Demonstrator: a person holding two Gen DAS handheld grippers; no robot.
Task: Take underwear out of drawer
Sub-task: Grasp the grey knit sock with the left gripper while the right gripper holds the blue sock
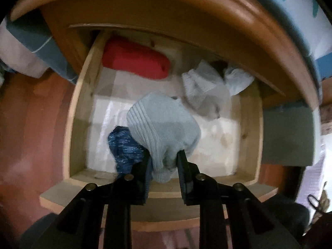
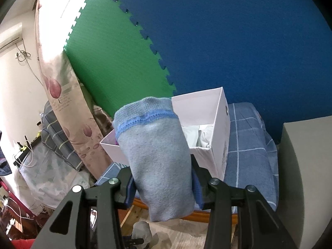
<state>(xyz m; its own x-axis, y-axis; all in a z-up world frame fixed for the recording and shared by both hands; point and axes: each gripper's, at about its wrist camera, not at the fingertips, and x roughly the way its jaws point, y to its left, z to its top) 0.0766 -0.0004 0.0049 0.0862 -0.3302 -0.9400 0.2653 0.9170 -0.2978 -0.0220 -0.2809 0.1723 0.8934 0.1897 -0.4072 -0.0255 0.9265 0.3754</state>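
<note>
Low centre of the left wrist view, our left tool (image 1: 164, 164) pinches the pale blue underwear (image 1: 164, 124) above the open drawer (image 1: 251, 128); we should lift straight. Right tool (image 2: 162, 183) clamps another blue garment (image 2: 157, 157).

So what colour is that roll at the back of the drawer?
Red, clearest in the left wrist view.

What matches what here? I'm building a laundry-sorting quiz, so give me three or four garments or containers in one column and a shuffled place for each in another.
1. red rolled cloth
2. pale grey ribbed garment
3. light blue rolled garment with blue stitched band
4. white open box

A. on the blue checked bedding
B. between the right gripper's fingers
C. back of the wooden drawer
D. between the left gripper's fingers

Pairs: 1-C, 2-D, 3-B, 4-A
</note>
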